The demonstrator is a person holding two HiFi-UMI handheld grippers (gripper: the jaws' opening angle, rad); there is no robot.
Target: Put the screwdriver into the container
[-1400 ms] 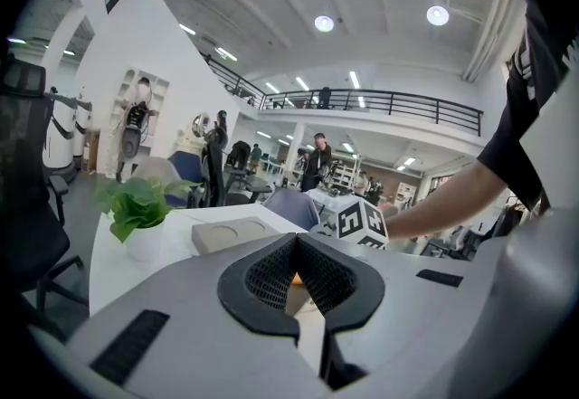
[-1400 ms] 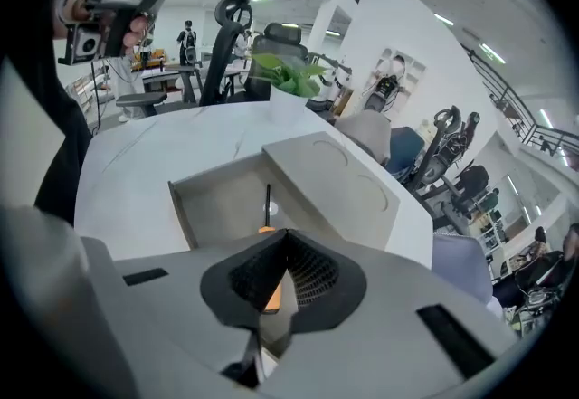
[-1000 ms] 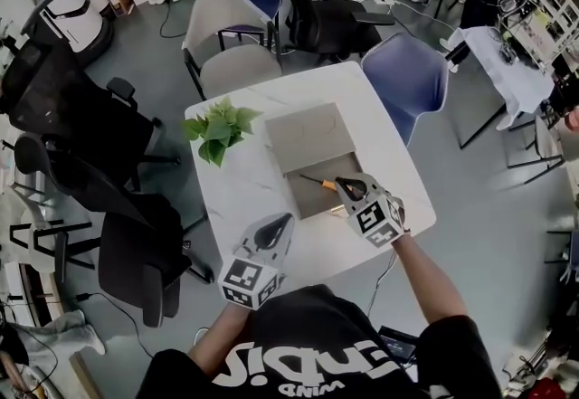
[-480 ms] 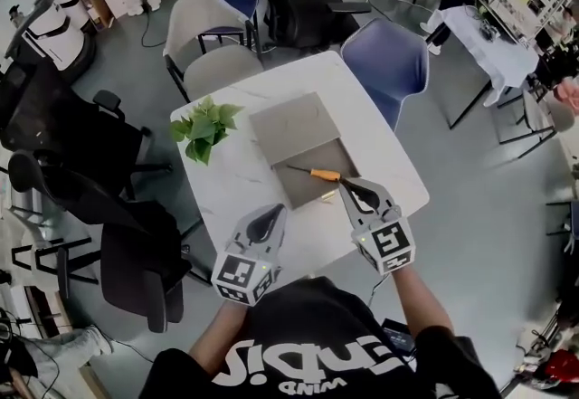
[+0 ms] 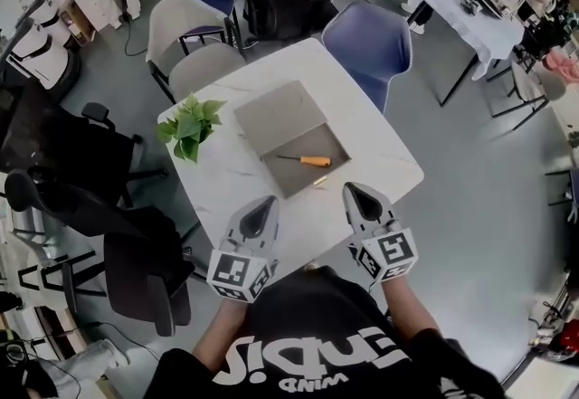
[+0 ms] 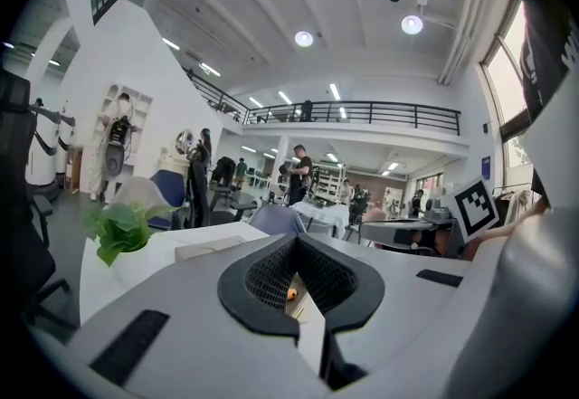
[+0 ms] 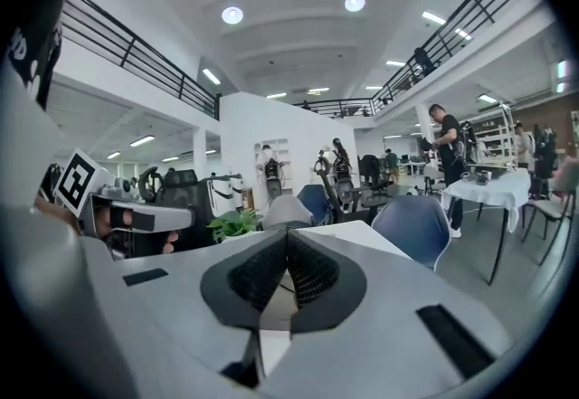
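The right gripper (image 5: 351, 192) has drawn back from the container (image 5: 298, 180) toward the person, and it now hangs over the near part of the bench (image 5: 384, 162), clear of the box. The screwdriver (image 5: 306, 160), which lay right at its tips a second ago, now lies alone on the floor of the container. Its orange handle points to the right in the head view and its thin shaft to the left.

The right gripper's own view shows its jaws closed together with nothing between them. The left gripper (image 5: 269, 204) is closed and empty in the same way, and it has hardly shifted. It hovers over the near edge of the bench, level with the right gripper and well apart from it. Both point away from the person, toward the container.

The container is a shallow grey box that stands open near the middle of the white bench. Its flat grey lid (image 5: 276, 115) lies just behind it, touching its far edge. A small green potted plant (image 5: 188, 124) stands at the left of the bench, near the lid but not touching it. Beyond the far corner stands a blue chair (image 5: 366, 42).
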